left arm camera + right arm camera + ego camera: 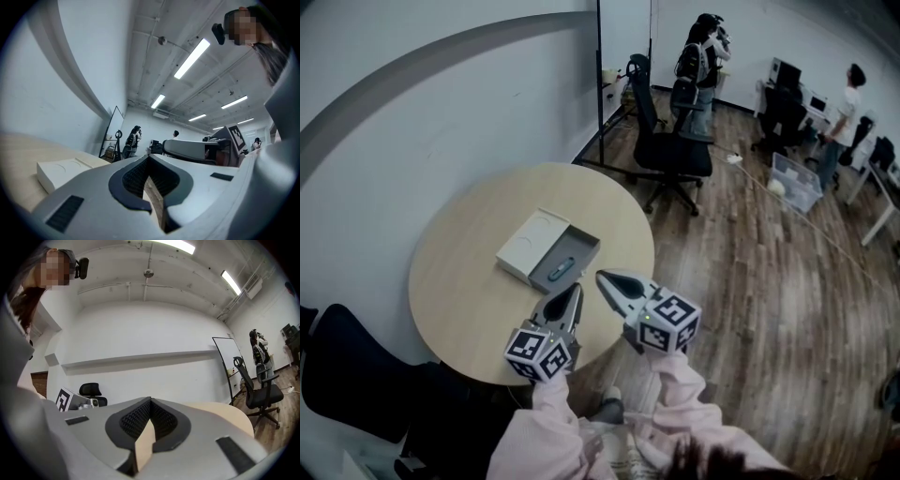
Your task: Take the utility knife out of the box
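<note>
"Where is the knife sitting?"

"Going from the left, the white lid (528,246) is lying on the round tabletop (469,281). The open box (581,242) is touching its right side, and the utility knife (563,270) is lying flat inside it."

"And the grippers?"

"Both are hovering over the tabletop's near edge, just short of the box. The left gripper (572,292) is showing its jaws pressed together on nothing, and the right gripper (605,278) is doing likewise."

"How is it going to handle?"

"I'm guessing it's light, stiff and a bit slick. I'd be pinching across the handle's middle, away from the blade end."
</note>
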Action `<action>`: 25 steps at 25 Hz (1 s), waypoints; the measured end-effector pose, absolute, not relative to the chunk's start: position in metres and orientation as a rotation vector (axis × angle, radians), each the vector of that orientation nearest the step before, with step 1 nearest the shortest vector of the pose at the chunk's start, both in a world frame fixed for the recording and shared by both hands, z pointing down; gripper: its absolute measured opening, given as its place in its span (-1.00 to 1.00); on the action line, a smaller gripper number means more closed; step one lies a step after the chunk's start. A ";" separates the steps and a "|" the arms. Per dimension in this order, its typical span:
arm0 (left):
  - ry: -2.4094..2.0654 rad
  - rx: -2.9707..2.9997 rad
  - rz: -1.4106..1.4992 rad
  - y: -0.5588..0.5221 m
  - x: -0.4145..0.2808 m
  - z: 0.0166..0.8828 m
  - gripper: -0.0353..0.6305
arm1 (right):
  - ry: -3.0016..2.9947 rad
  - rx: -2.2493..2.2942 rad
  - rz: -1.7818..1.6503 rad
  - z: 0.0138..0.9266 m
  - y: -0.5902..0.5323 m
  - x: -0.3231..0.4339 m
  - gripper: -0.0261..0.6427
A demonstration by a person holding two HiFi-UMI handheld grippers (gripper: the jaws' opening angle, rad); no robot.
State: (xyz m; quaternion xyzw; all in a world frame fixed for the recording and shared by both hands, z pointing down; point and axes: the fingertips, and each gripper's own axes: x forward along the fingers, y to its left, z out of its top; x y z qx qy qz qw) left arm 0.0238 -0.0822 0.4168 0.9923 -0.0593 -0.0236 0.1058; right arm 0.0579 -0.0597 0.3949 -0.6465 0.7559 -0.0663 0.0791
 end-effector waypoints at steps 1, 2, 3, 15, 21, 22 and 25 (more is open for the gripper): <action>-0.174 2.924 -0.068 -0.086 0.027 0.416 -0.88 | 2.261 -1.934 -0.199 0.395 -0.063 0.061 -0.94; -0.178 2.923 -0.064 -0.091 0.030 0.417 -0.88 | 2.258 -1.934 -0.200 0.396 -0.068 0.066 -0.94; -0.185 2.922 -0.058 -0.096 0.033 0.418 -0.88 | 2.255 -1.936 -0.204 0.396 -0.072 0.070 -0.94; -0.233 2.885 -0.034 -0.146 0.060 0.428 -0.88 | 2.276 -1.927 -0.244 0.406 -0.121 0.101 -0.94; -0.221 2.884 -0.032 -0.160 0.077 0.425 -0.88 | 2.269 -1.929 -0.262 0.406 -0.136 0.116 -0.94; -0.221 2.885 -0.028 -0.160 0.079 0.425 -0.88 | 2.269 -1.928 -0.263 0.406 -0.137 0.116 -0.94; -0.230 2.885 -0.021 -0.166 0.081 0.427 -0.88 | 2.275 -1.921 -0.271 0.408 -0.144 0.117 -0.94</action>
